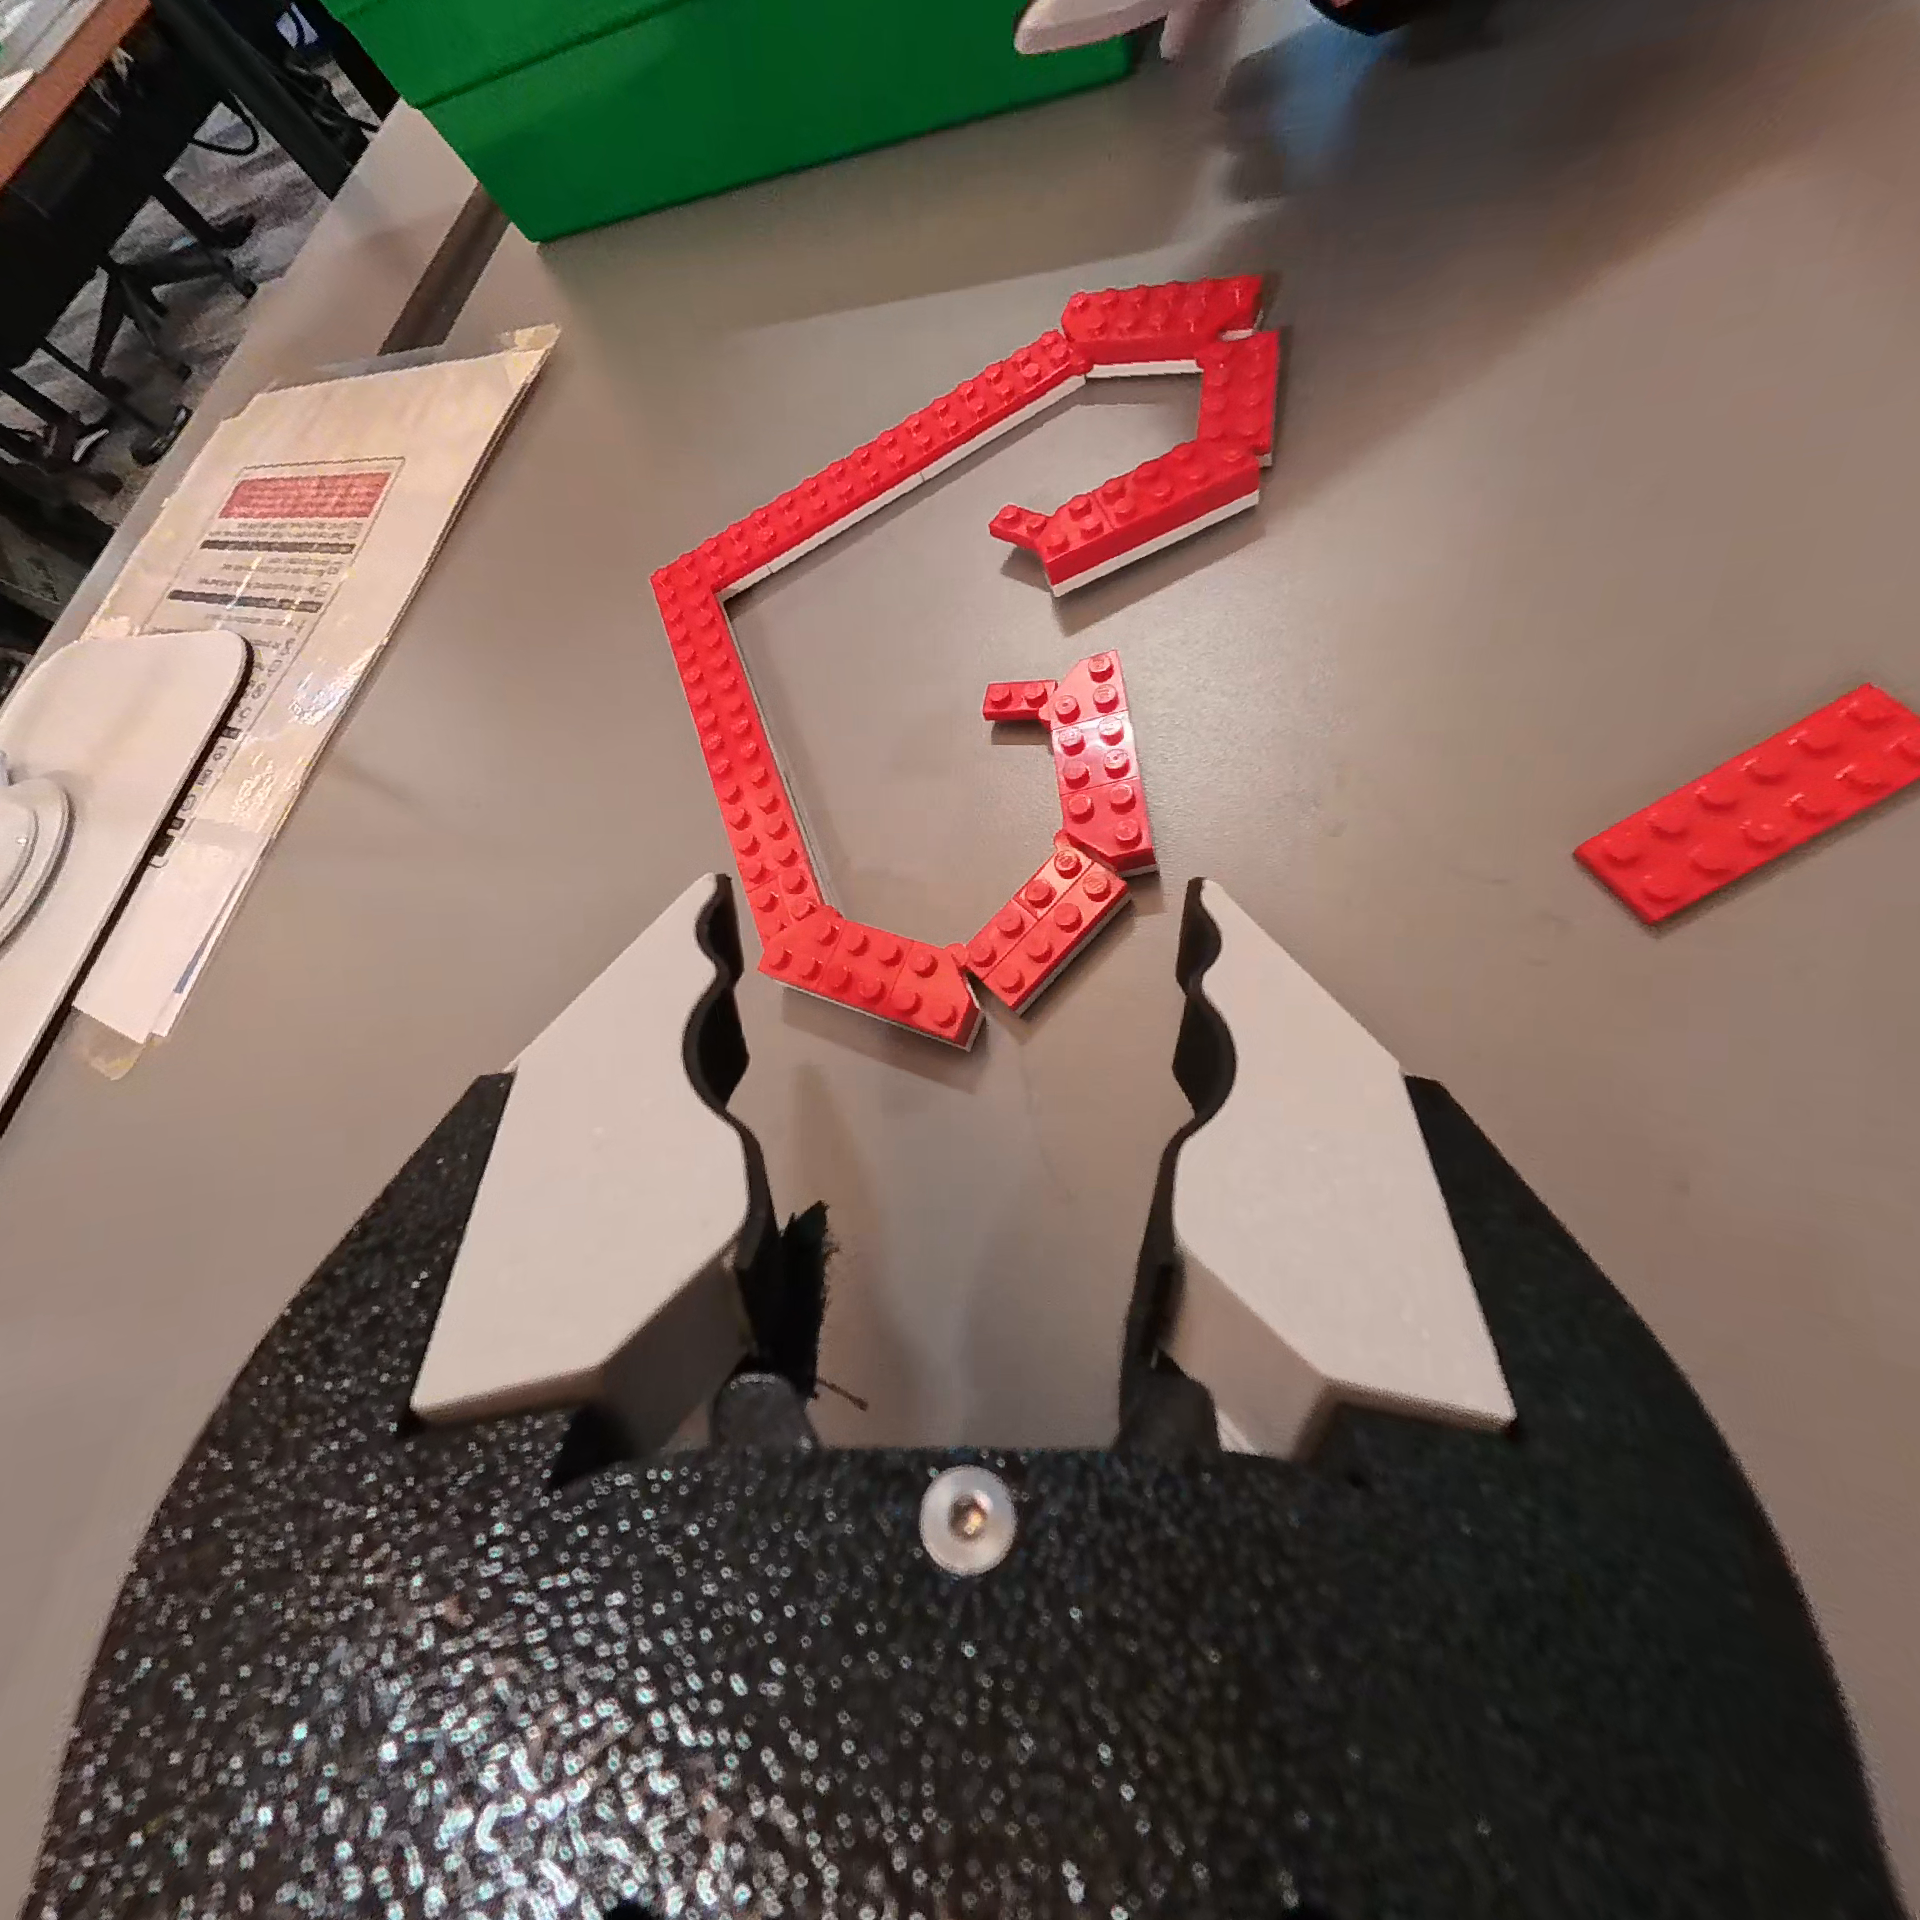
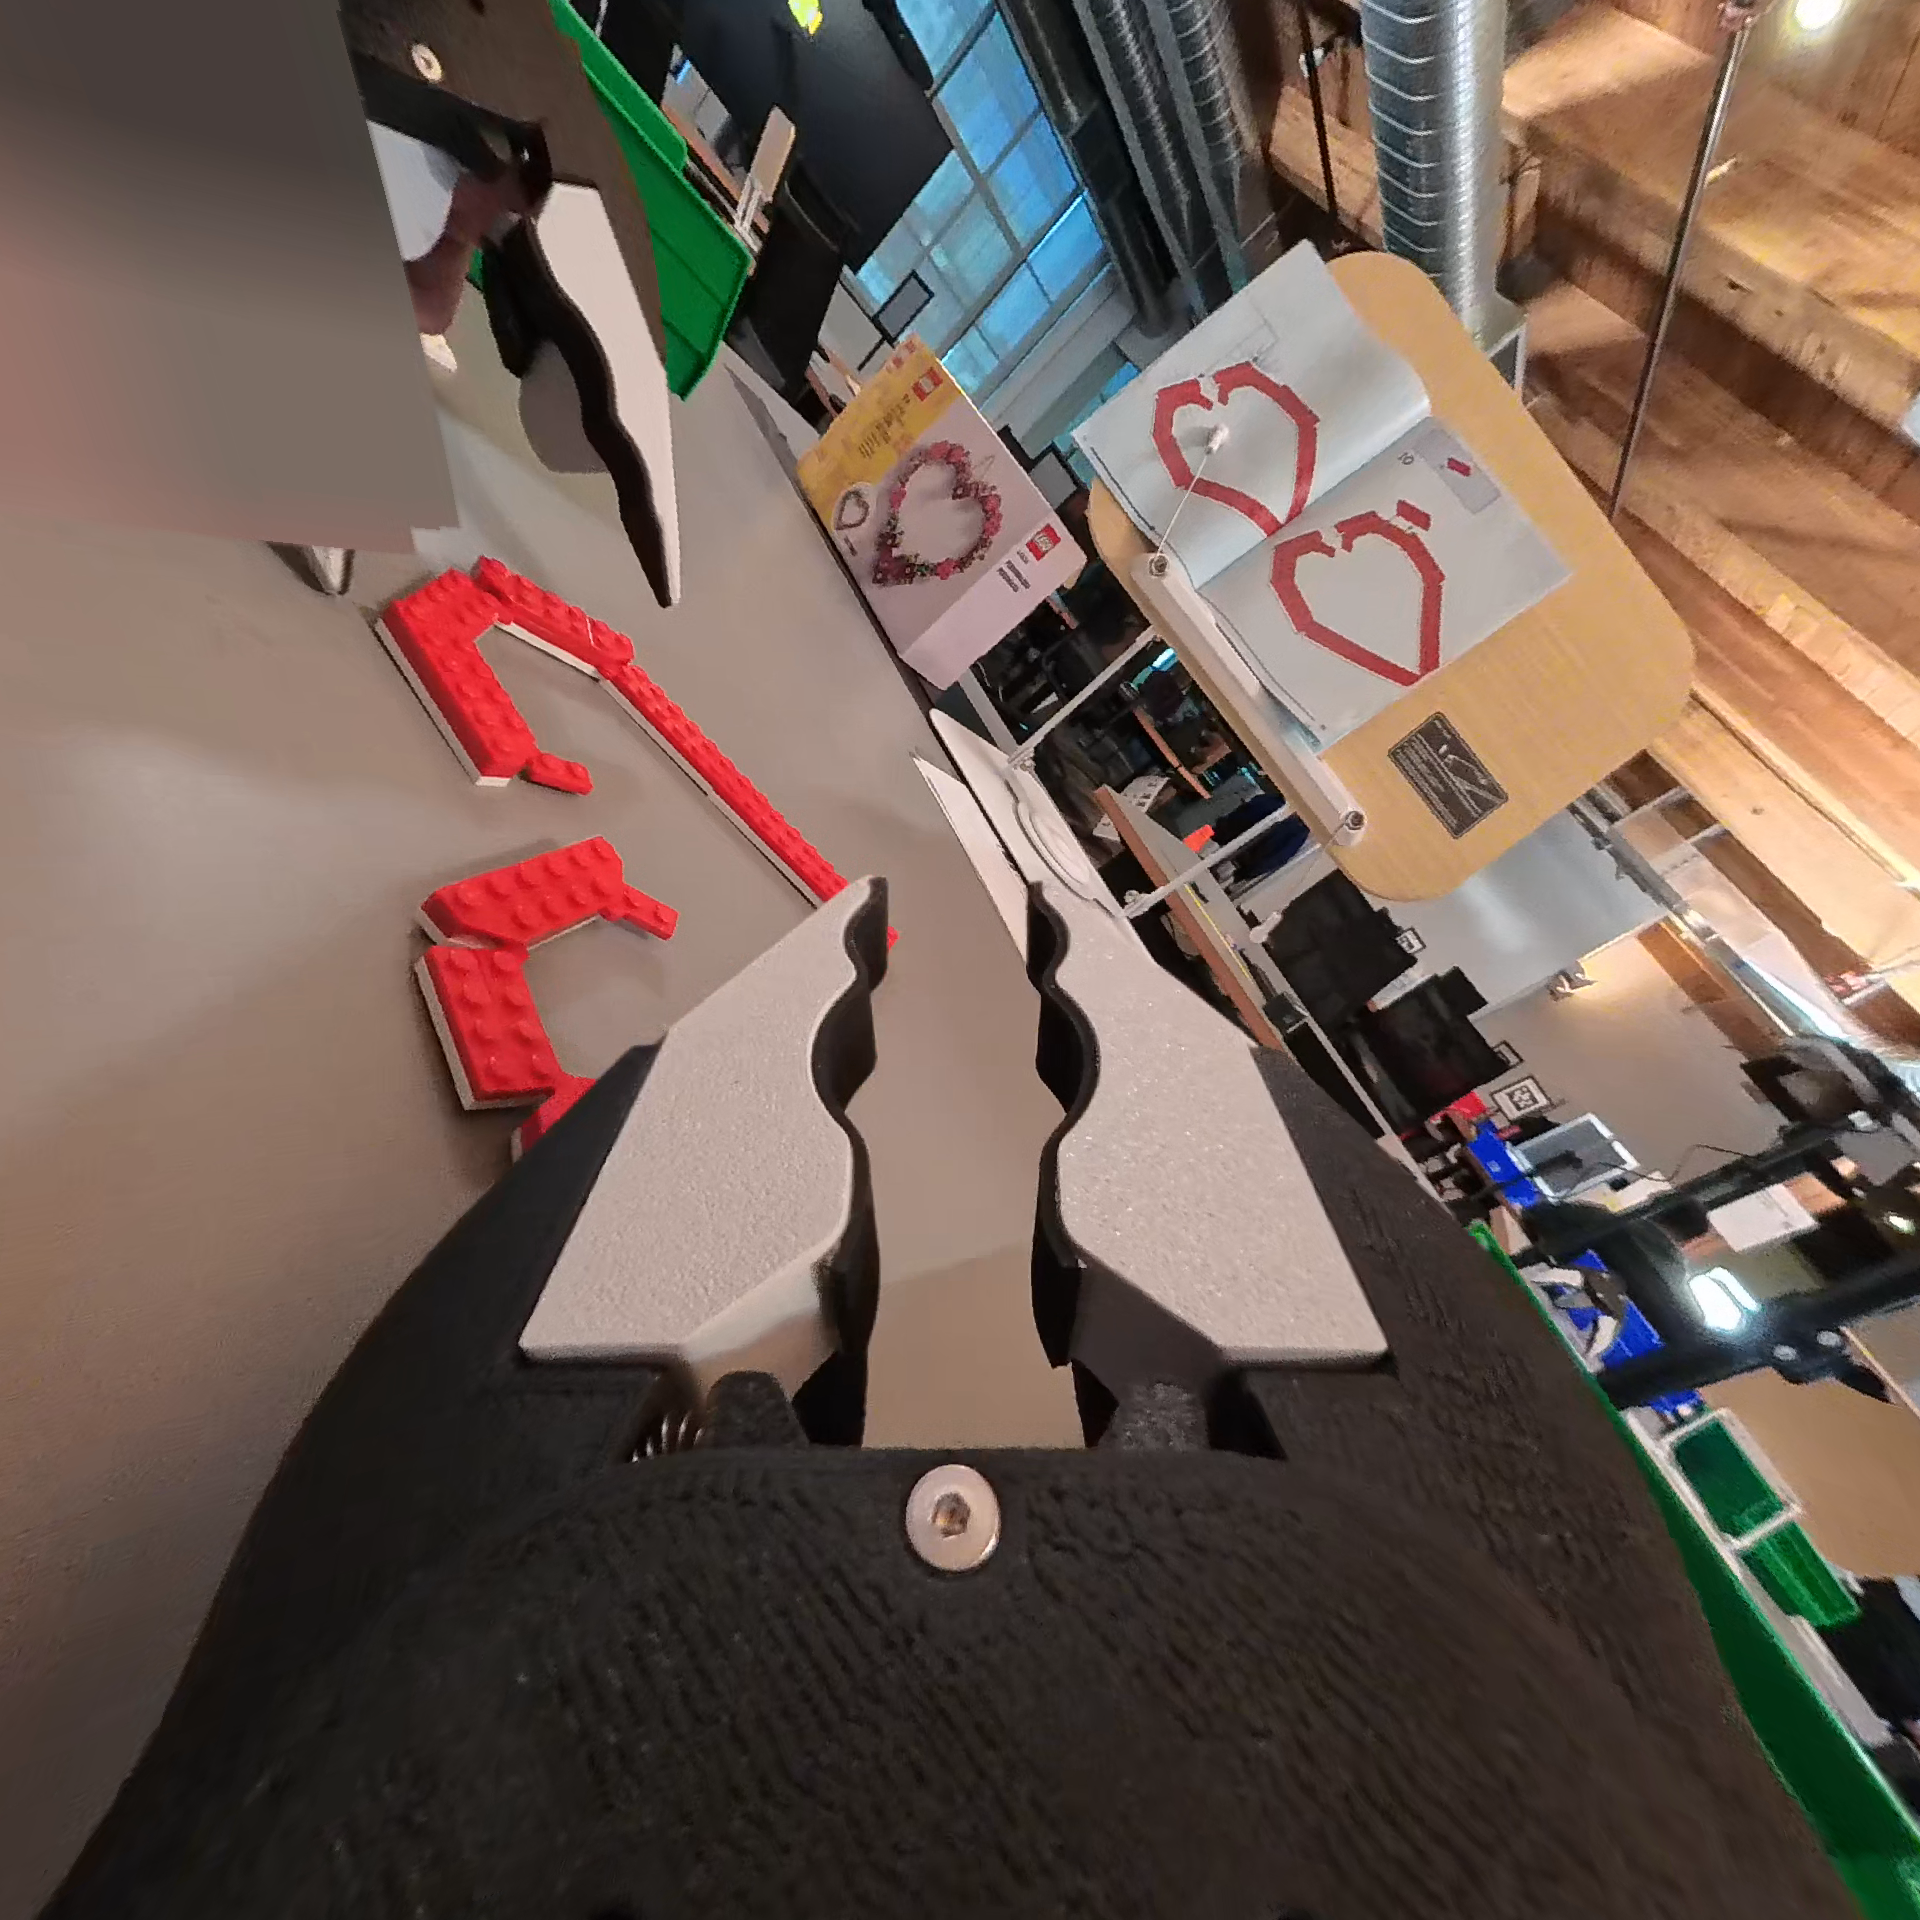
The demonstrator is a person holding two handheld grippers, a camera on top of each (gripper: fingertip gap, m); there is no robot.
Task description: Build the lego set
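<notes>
A red heart-shaped frame [image 1: 727,727] of plates on a white under-layer lies flat on the grey table [image 1: 1455,520]. Its outline is open on the right, where two small end pieces [image 1: 1016,700] stand apart. My left gripper [image 1: 956,914] is open and empty, with its fingertips either side of the frame's near corner, just above it. A loose long red plate [image 1: 1756,800] lies to the right. My right gripper [image 2: 956,904] is held tilted beside the frame [image 2: 468,675], empty, with its jaws a small gap apart. A finger of the left gripper [image 2: 613,343] shows over the frame's far part.
A green bin [image 1: 675,104] stands at the table's back. A taped paper sheet [image 1: 301,540] and a white object [image 1: 104,748] lie at the left edge. An open instruction booklet on a wooden stand [image 2: 1351,540] and the set's box [image 2: 935,520] stand beyond the table. Some 15 cm of space lies between my two pairs of fingers. The right gripper is farther from the loose long red plate [image 1: 1756,800], some 20 cm, than the left, some 8 cm.
</notes>
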